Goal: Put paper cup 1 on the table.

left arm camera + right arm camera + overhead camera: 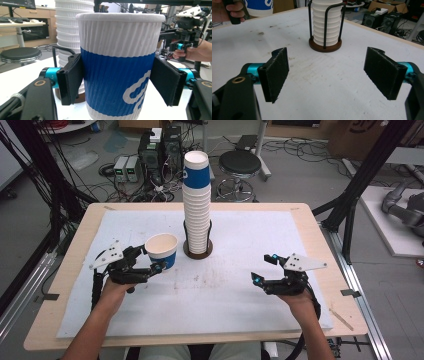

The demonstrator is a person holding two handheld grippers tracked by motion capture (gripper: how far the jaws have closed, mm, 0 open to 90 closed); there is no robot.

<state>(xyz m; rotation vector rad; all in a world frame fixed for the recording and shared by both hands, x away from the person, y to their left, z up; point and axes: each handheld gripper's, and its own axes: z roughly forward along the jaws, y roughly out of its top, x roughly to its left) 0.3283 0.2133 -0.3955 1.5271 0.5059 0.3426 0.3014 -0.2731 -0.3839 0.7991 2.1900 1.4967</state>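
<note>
One loose blue-and-white paper cup stood upright just to the 9 o'clock side of one tall cup stack, close beside it but apart. The stack sat in one dark wire holder near the tabletop's centre, toward 12 o'clock. The left hand-held gripper had its two pads on either flank of the cup; in the left gripper view the pad at 9 o'clock lay against the ribbed wall and the pad at 3 o'clock met it at its inner edge, so the cup was gripped. The right hand-held gripper lay at about 4 o'clock from the stack, its jaws spread wide with nothing between them. Bare white mat stretched between the two hand-held grippers and on to the near edge at 6 o'clock.
</note>
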